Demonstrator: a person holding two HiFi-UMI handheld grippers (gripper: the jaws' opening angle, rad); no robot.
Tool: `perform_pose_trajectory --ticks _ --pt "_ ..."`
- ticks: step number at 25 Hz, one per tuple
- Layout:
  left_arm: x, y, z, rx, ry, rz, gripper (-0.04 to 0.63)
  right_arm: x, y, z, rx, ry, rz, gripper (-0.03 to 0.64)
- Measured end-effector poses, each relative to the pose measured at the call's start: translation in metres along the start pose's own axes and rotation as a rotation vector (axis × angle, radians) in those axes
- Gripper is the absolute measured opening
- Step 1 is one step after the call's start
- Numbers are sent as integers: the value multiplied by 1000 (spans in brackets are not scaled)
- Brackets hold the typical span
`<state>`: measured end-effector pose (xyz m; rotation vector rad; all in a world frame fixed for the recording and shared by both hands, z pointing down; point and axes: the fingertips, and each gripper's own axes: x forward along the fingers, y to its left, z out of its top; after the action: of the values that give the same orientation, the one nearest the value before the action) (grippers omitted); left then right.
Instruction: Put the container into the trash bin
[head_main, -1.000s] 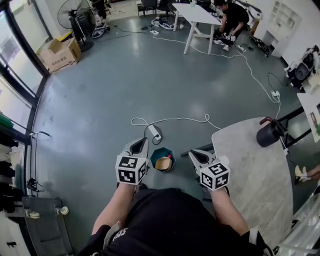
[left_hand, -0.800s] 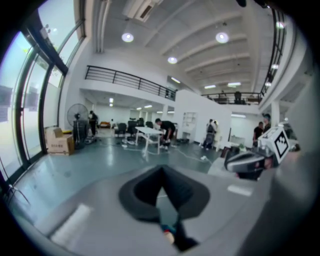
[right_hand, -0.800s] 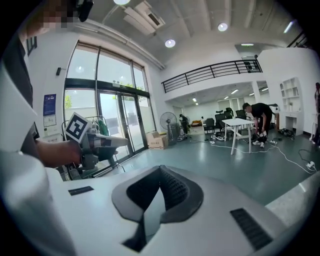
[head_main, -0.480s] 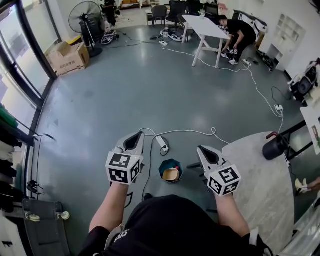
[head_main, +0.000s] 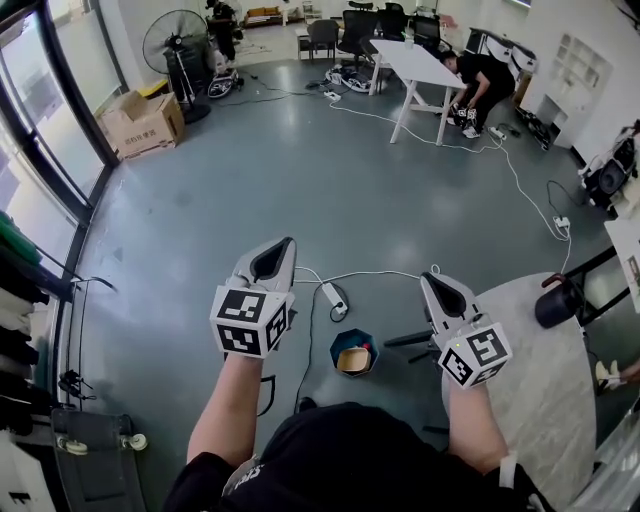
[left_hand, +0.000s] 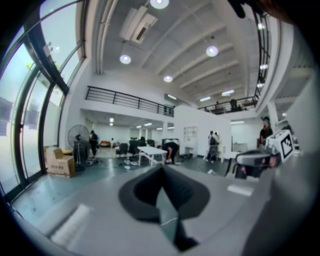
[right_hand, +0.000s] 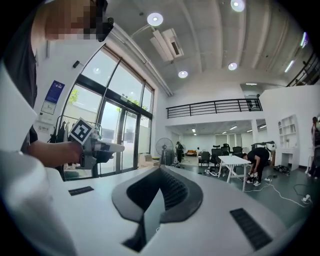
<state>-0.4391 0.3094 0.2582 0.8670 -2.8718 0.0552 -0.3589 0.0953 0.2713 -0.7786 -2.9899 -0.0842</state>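
A dark teal trash bin (head_main: 354, 352) stands on the grey floor below and between my hands. A tan container (head_main: 352, 360) lies inside it, next to something red. My left gripper (head_main: 283, 246) is held up left of the bin, jaws shut and empty. Right of the bin, my right gripper (head_main: 432, 279) is also raised, shut with nothing in it. Both point out level across the room, well above the bin. In the left gripper view the shut jaws (left_hand: 161, 168) face the hall, and so do those in the right gripper view (right_hand: 161, 170).
A round grey table (head_main: 540, 370) sits at my right with a black jug (head_main: 558, 303) at its edge. A power strip (head_main: 334, 297) and white cable lie on the floor beyond the bin. Farther off are a cardboard box (head_main: 145, 122), a fan (head_main: 172, 45) and a person (head_main: 487, 75) at a white table (head_main: 425, 65).
Both grippers have risen and spread apart, away from the bin. The bin with the container now sits lower in the head view, and more of the room shows.
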Motion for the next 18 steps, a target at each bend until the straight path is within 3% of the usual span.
perform_pose_trajectory --ticks 4,12,18 --pt "6 8 -1 21 3 -9 9 5 6 6 26 -25 -7 -9" --pt "18 -2 -3 -21 -8 -22 9 -10 -19 2 26 2 -85 -9" --pt "21 -5 -16 -32 19 -8 9 -13 -28 -6 27 21 -89 -9"
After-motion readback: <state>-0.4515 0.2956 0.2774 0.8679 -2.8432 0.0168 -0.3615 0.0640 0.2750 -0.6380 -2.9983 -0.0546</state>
